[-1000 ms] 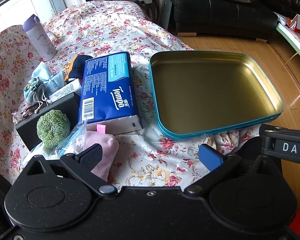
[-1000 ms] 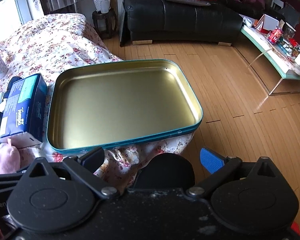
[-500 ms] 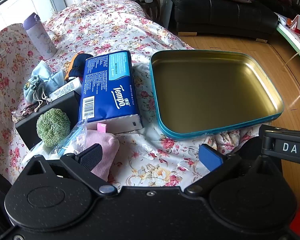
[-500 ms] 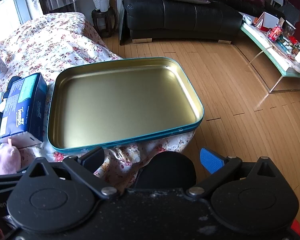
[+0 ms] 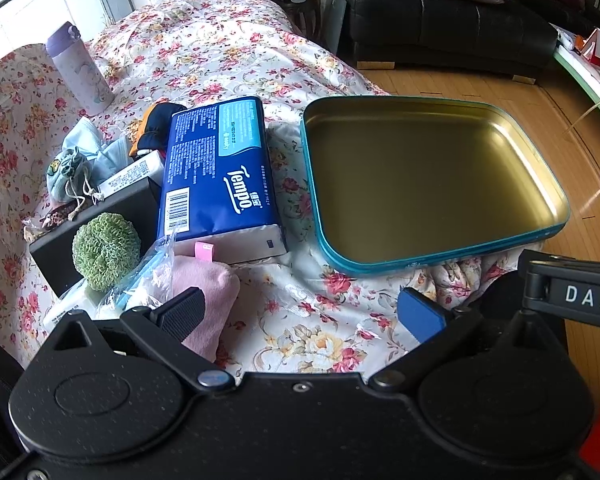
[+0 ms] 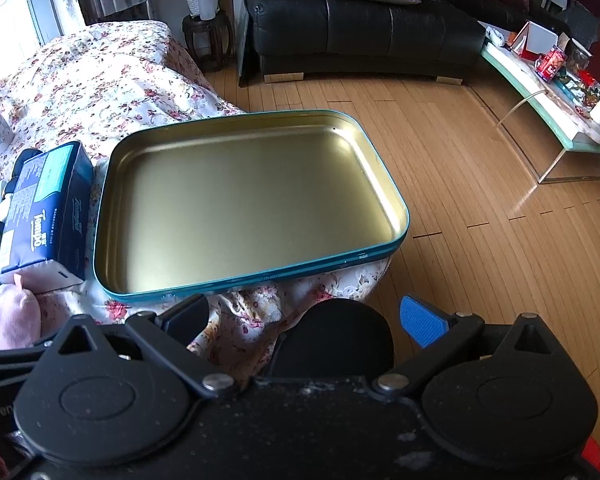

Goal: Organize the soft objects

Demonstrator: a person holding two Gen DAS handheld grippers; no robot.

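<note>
An empty teal-rimmed gold tin tray point(image 5: 556, 224) point(image 6: 396, 240) lies on the floral cloth. Left of it lie a blue Tempo tissue pack point(image 5: 220, 168) point(image 6: 40, 208), a pink soft item point(image 5: 208, 292) point(image 6: 14, 312), a green knitted ball point(image 5: 106, 250), a pale blue drawstring pouch point(image 5: 66, 174) and a dark blue and orange soft item point(image 5: 154, 124). My left gripper point(image 5: 300, 312) is open and empty, its left finger over the pink item. My right gripper point(image 6: 304, 316) is open and empty, in front of the tray's near edge.
A black box point(image 5: 132, 204) sits under the green ball, with a clear plastic bag point(image 5: 148, 276) beside it. A purple-lidded bottle point(image 5: 78, 70) stands at the back left. A black sofa point(image 6: 360, 28) and a glass table point(image 6: 556, 112) stand beyond the wooden floor.
The left wrist view has drifted slightly; the objects sit a touch lower and left. The right wrist view has shifted a little, the tray now slightly higher. Both grippers stay open.
</note>
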